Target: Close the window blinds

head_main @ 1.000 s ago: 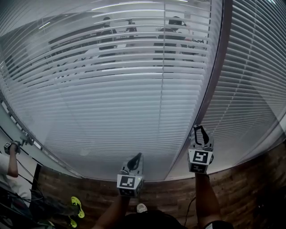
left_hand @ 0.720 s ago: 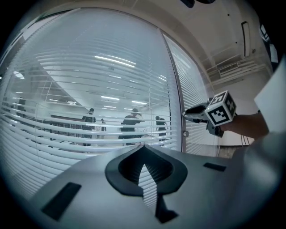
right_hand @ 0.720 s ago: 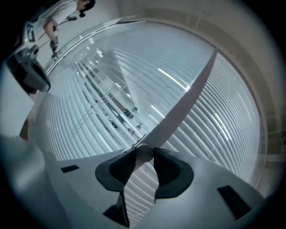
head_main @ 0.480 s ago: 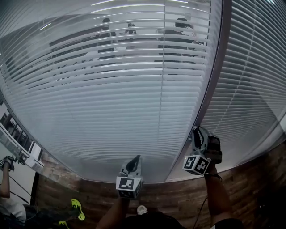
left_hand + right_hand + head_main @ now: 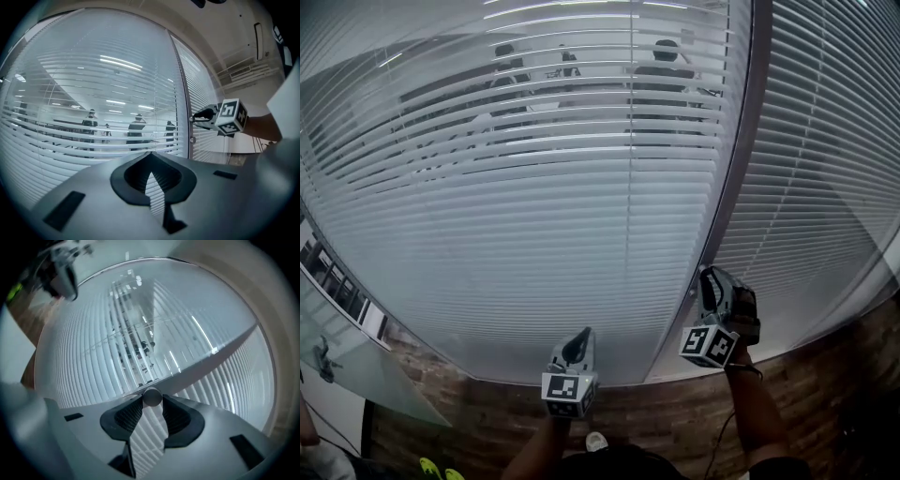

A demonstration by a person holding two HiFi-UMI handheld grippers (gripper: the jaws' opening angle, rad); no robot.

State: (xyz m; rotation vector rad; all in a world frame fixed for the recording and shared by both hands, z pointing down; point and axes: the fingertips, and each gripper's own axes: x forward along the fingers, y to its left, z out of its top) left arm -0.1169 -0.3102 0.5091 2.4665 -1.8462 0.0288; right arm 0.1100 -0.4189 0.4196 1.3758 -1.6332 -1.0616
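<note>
The white slatted blinds [image 5: 534, 206] fill the window; their upper slats stand partly open, and figures show through them. Beside the grey window post [image 5: 739, 178], my right gripper [image 5: 705, 279] is shut on the round end of the blinds' tilt wand [image 5: 151, 397], which sits pinched between the two ribbed pads [image 5: 130, 414]. The left gripper view shows the same gripper [image 5: 200, 114] at the post. My left gripper [image 5: 581, 339] hangs lower and to the left, in front of the bottom slats. Its jaws are shut with nothing between them [image 5: 149, 155].
A second blind [image 5: 834, 187] covers the pane to the right of the post. Below the sill runs a brick-patterned wall [image 5: 825, 375]. People [image 5: 661, 58] stand in the room behind the glass. A glass panel [image 5: 356, 375] shows at lower left.
My right gripper has rolled over to its side on the wand, so its marker cube now sits tilted. The left gripper has hardly moved. The view has shifted slightly.
</note>
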